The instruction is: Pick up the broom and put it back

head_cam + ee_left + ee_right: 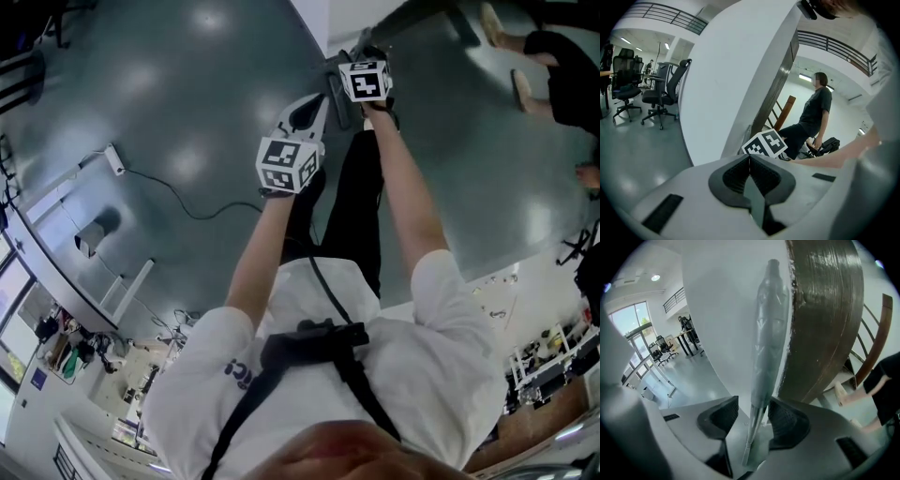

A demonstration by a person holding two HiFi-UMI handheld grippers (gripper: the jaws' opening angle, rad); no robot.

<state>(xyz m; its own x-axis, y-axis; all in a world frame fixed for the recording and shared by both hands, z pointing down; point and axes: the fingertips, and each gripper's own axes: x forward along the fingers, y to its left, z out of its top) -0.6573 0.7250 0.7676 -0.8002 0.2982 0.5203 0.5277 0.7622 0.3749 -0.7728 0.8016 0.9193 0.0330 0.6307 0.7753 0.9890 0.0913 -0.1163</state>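
The broom point(764, 343) shows as a long slim pole lying close along the white wall point(722, 324). The stretch near the camera is a thin, bright metal tube. Further out it thickens into a rounded section sheathed in crinkled, greyish translucent film, which tapers to a small dark tip. Its head cannot be made out.

The right gripper point(753, 408) has its jaws partly apart, one on either side of the metal tube. Their dark ribbed pads flank the tube without clamping it, and a clear gap shows on the side away from the wall's edge. The gripper body is smooth pale grey plastic.

At the wall's edge, just beyond the broom, rises a broad brown wooden stair panel point(825, 319), streaked with grain and chipped where it meets the white paint.

The left gripper point(750, 166) hangs a little back from the wall. Its ribbed pads are pressed together with nothing between them.

The floor point(187, 94) running out from the wall is glossy grey and throws back soft light spots. Black office chairs point(661, 93) stand on it well away from the wall. A person in dark clothes point(818, 112) sits past the wall by the stairs.
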